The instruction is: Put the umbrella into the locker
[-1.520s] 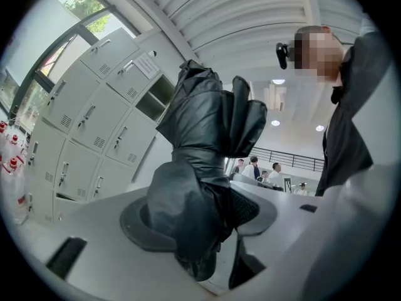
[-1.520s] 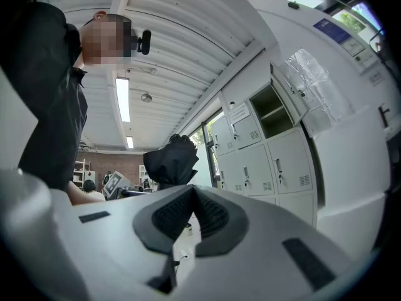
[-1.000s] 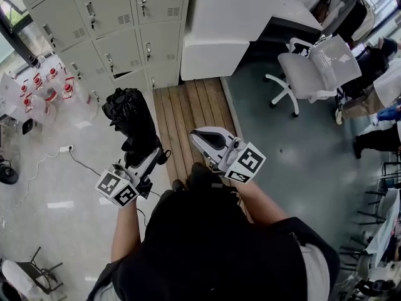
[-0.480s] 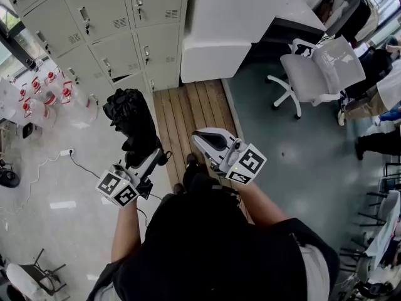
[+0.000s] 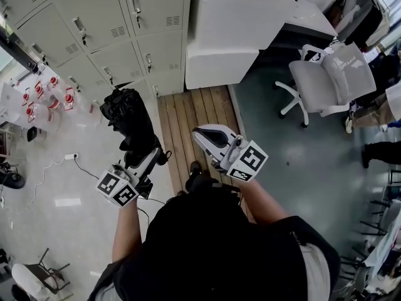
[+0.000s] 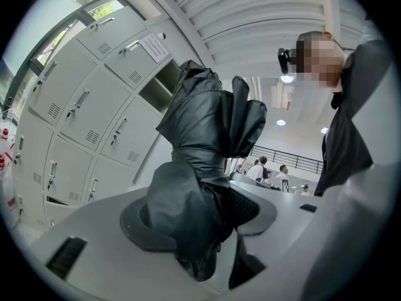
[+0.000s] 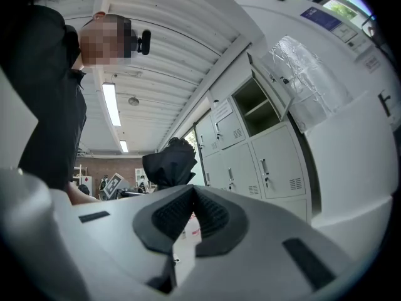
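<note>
The left gripper (image 5: 152, 157) clamps the folded umbrella (image 5: 130, 115) (near the lockers (image 5: 119, 61)) — the right gripper (image 5: 202, 132) is closed, empty.

White swivel chair (image 5: 326, 74) on grey floor (image 5: 294, 162), right. Wood-plank strip (image 5: 191, 121) mid-frame, big white bench (image 5: 244, 24) at its far end. Power strip w/ cable (image 5: 67, 157) left, nr red-topped clear containers (image 5: 37, 96). Ppl (image 6: 260, 168) in bkgd; ceiling strip light (image 7: 111, 111).

An office it was, with a locker corner: grey steel lockers (image 5: 147, 17) lined the wall, a white bench (image 5: 244, 17) stood just beside them, and a swivel chair (image 5: 326, 74) sat farther off.
</note>
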Motion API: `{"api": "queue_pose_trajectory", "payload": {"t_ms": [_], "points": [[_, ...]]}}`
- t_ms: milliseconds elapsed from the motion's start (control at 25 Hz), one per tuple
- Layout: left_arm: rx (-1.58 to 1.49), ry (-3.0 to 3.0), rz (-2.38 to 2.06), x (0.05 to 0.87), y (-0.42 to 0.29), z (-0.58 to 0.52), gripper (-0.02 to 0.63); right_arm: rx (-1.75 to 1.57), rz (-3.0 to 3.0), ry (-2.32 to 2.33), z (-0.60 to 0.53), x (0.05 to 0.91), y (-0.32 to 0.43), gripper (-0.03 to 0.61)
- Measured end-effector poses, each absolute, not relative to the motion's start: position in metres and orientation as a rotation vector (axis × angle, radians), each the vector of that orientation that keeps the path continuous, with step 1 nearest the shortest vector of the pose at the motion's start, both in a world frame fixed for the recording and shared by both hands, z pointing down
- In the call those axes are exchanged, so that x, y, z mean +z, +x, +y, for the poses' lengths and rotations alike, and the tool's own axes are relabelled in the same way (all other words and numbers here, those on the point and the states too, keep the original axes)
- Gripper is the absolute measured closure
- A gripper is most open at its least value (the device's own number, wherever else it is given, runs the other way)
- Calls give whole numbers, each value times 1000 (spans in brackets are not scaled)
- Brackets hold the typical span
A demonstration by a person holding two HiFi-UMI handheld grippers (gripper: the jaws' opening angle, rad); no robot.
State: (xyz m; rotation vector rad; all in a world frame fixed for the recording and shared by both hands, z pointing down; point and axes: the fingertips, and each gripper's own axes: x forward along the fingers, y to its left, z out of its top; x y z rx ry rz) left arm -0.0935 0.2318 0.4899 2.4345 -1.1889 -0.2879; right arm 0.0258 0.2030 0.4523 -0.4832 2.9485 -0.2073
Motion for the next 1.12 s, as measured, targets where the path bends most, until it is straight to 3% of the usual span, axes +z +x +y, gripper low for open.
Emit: {"api": "queue_pose_trajectory", "payload": {"t_ms": [1120], "points": [[-336, 2316, -1340, 479, -74, 66, 370, -307, 2940, -286, 26, 465, 51, 566]]}}
